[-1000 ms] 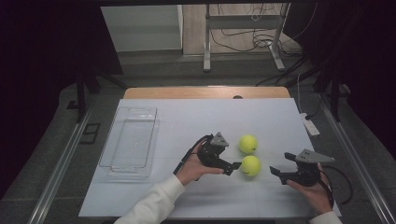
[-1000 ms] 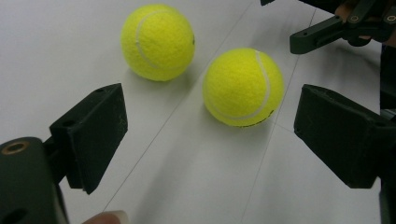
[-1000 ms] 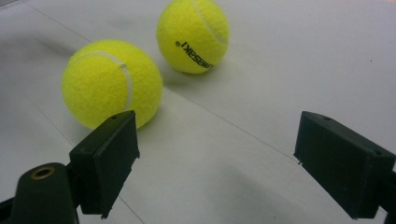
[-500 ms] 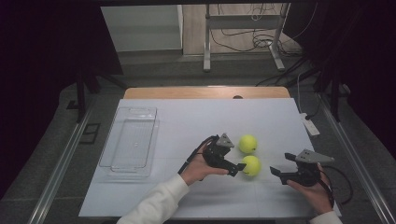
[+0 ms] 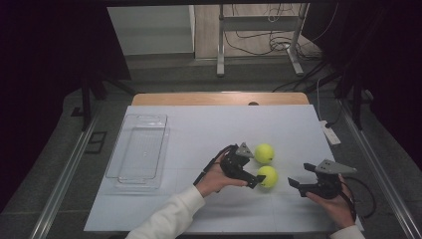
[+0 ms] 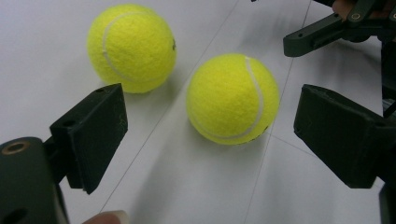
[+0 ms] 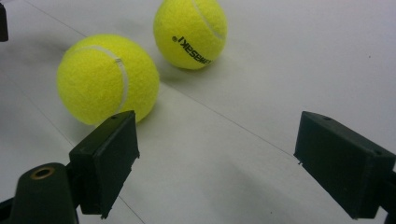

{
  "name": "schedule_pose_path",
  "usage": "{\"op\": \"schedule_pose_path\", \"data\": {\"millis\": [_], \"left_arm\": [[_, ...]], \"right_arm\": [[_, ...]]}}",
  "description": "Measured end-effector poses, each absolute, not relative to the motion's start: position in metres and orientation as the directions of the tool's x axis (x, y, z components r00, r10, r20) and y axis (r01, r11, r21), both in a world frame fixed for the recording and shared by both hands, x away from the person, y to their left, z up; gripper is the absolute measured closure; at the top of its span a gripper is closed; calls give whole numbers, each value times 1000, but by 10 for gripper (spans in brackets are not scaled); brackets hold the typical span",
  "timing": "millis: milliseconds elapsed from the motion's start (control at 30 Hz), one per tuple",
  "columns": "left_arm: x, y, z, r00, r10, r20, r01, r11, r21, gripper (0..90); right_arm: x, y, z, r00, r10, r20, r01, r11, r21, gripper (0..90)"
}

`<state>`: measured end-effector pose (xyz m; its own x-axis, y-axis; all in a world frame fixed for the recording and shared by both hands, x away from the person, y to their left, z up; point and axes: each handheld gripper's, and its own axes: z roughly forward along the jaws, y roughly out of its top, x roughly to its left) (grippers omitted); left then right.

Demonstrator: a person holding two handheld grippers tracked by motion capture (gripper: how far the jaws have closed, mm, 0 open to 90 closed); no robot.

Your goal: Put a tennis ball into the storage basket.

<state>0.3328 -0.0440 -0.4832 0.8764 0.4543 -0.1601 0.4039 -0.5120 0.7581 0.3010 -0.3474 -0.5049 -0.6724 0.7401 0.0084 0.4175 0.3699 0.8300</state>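
Note:
Two yellow tennis balls lie on the white table, a far ball point(image 5: 264, 153) and a near ball point(image 5: 268, 176). My left gripper point(image 5: 254, 170) is open just left of the near ball, its jaws standing either side of the ball's left flank. In the left gripper view the near ball point(image 6: 232, 99) sits just ahead of the wide-apart jaws of the left gripper point(image 6: 211, 122), with the far ball point(image 6: 131, 46) to the left. My right gripper point(image 5: 299, 176) is open to the right of the near ball, apart from it. In its own view the right gripper point(image 7: 215, 140) holds nothing, and both balls point(image 7: 107, 77) point(image 7: 190, 32) lie ahead to the left.
A clear plastic tray point(image 5: 139, 149) lies on the left part of the table. A white power strip point(image 5: 331, 133) rests near the right edge. The table point(image 5: 209, 124) has open surface behind the balls. The right gripper's jaws point(image 6: 327, 28) show at the top right of the left gripper view.
My left gripper has moved right, up to the near ball. The balls and the right gripper have stayed put.

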Motion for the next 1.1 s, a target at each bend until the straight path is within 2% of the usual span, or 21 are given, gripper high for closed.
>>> {"op": "schedule_pose_path", "data": {"millis": [1100], "left_arm": [[337, -76, -498, 904, 394, -164, 380, -569, 729, 109]], "right_arm": [[300, -349, -504, -669, 743, 9, 416, 365, 833, 138]]}}
